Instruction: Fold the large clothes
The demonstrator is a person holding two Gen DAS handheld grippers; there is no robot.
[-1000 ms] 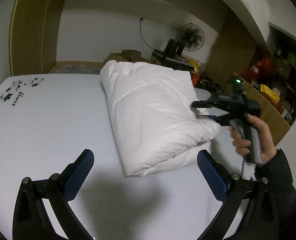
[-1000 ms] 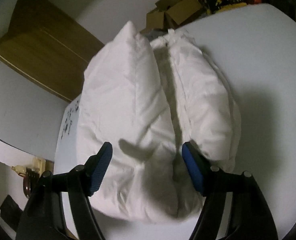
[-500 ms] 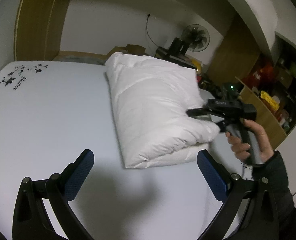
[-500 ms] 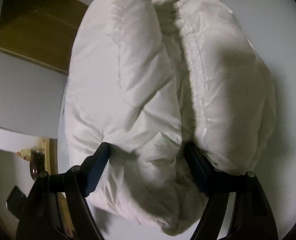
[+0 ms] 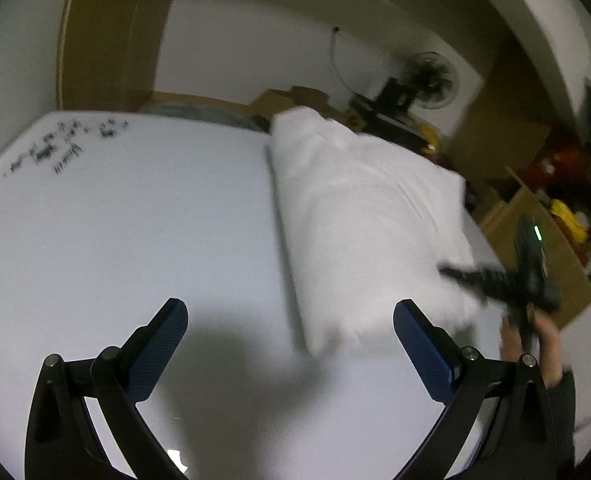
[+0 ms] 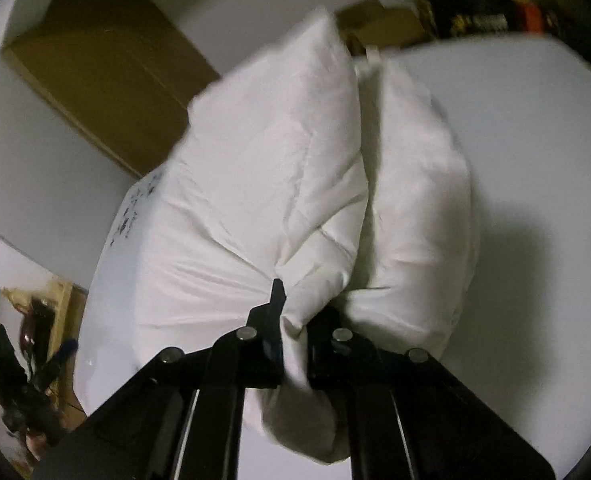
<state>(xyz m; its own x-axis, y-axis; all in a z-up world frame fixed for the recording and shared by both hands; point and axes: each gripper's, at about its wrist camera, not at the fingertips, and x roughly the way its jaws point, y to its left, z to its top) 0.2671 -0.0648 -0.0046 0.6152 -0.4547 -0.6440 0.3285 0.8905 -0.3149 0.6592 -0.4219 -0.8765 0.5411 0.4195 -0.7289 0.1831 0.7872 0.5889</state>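
Note:
A puffy white padded garment (image 5: pixel 359 216), folded into a thick bundle, lies on the white table (image 5: pixel 135 220). In the right wrist view its upper layer (image 6: pixel 263 184) bunches between the fingers of my right gripper (image 6: pixel 293 316), whose jaws are closing and pinch the fabric at the near end. The left wrist view shows that gripper (image 5: pixel 447 271) from the side, blurred, at the garment's right corner, held by a hand (image 5: pixel 535 340). My left gripper (image 5: pixel 291 332) stands open over bare table, left of the bundle's near corner, with nothing between its blue pads (image 5: pixel 163 340).
Black print (image 5: pixel 59 152) marks the table's far left corner. Beyond the table are a wooden door (image 5: pixel 111 32), cardboard boxes (image 5: pixel 295 98), a fan (image 5: pixel 431 80) and shelves with clutter (image 5: pixel 563 200). The table's right edge runs near the hand.
My right gripper came down onto the garment's near end and its jaws went from wide open to pinched on the top layer. The left gripper shifted sideways and stayed open.

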